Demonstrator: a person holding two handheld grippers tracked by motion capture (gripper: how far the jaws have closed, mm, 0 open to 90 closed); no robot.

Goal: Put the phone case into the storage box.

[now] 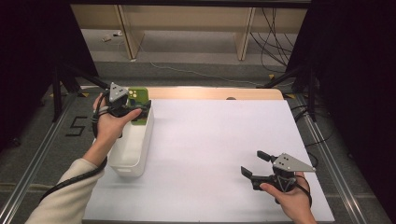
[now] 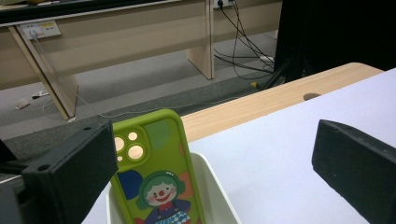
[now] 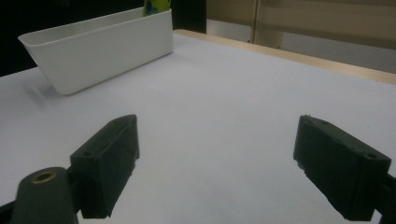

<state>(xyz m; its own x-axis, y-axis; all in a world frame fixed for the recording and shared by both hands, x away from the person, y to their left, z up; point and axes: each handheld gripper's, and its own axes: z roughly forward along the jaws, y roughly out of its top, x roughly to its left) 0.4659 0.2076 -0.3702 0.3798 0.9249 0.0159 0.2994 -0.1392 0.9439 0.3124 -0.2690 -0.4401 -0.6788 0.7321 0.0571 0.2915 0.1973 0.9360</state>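
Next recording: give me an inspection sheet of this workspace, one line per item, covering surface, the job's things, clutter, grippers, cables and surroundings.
Surface: white sheet over a wooden table, bare across the middle.
Job's things: green phone case with a clown picture stands upright at the far end of the white bin; the bin sits at the sheet's left edge.
Clutter: nothing seen.
Grippers: left hand-held gripper hangs over the bin's far end, jaws open, the case between them and untouched; right hand-held gripper open and holding nothing, low over the sheet.
Cables: gripper cable trails along the left sleeve; loose cables on the floor.
Surroundings: wooden bench legs, grey floor.
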